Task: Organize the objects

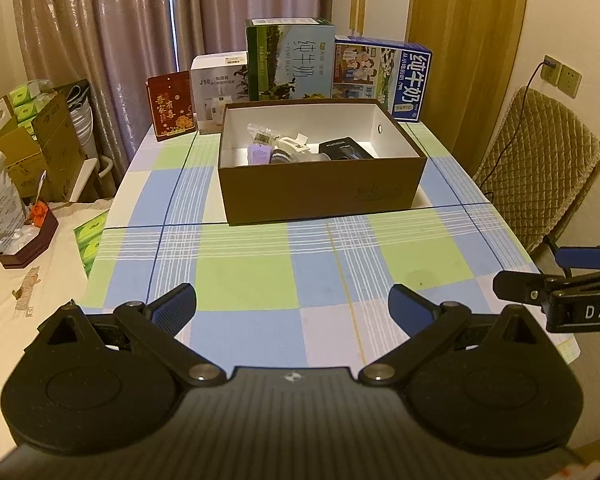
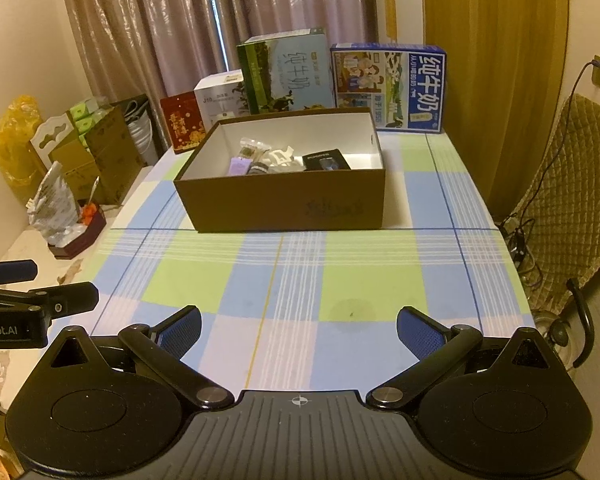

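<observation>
Fingers of left hand-held gripper [image 1: 292, 304] and right hand-held gripper [image 2: 299, 330] spread wide, empty.

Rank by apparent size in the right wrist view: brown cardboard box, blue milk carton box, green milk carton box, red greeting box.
1. Brown open cardboard box, though it sits nearest the camera.
2-3. Blue milk carton box and green milk carton box: too alike to rank.
4. Small red greeting box, partly hidden.
</observation>
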The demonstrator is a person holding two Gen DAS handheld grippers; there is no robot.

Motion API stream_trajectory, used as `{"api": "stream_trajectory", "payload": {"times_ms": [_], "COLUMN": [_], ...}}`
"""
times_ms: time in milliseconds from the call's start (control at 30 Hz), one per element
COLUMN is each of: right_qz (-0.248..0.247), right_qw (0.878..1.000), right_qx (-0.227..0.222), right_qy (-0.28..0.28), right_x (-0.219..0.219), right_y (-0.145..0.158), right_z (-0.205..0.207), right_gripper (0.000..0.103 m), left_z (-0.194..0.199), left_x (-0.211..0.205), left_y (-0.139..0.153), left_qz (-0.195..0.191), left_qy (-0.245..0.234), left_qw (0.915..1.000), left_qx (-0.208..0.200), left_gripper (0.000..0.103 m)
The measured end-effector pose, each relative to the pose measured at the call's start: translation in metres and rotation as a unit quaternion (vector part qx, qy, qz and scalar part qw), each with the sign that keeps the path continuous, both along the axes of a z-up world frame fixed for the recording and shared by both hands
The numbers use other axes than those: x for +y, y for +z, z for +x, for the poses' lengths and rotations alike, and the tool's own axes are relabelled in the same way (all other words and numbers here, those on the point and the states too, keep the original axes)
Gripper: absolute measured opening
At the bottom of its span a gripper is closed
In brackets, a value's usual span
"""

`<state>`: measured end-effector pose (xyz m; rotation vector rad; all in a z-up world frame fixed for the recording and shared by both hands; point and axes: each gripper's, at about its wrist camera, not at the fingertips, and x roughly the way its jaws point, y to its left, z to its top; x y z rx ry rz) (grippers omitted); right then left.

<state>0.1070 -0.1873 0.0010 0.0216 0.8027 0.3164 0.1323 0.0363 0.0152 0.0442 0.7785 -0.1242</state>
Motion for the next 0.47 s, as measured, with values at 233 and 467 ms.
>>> {"api": "stream_trajectory", "payload": {"times_ms": [233, 467], "right_qz": [-0.001, -0.001], "right_qw": [1.0, 1.0], "right_qx": [0.001, 0.002], "right_qy": [0.001, 0.001], "right_x": [0.0011, 0.0024], "right_y": [0.0005, 0.0007], "right_z": [0.0013, 0.0023], "right_gripper": [0.101, 0.101], "left_z": [0.0013, 0.0026], "left_x": [0.0004, 0.0002], "left_y": [-0.0007, -0.0019], "left_qz": [-0.001, 0.002], "left_qy": [0.001, 0.0], "left_qw": [1.0, 1.0], "left_qx": [0.001, 0.0], "left_gripper": [0.101, 0.101]}}
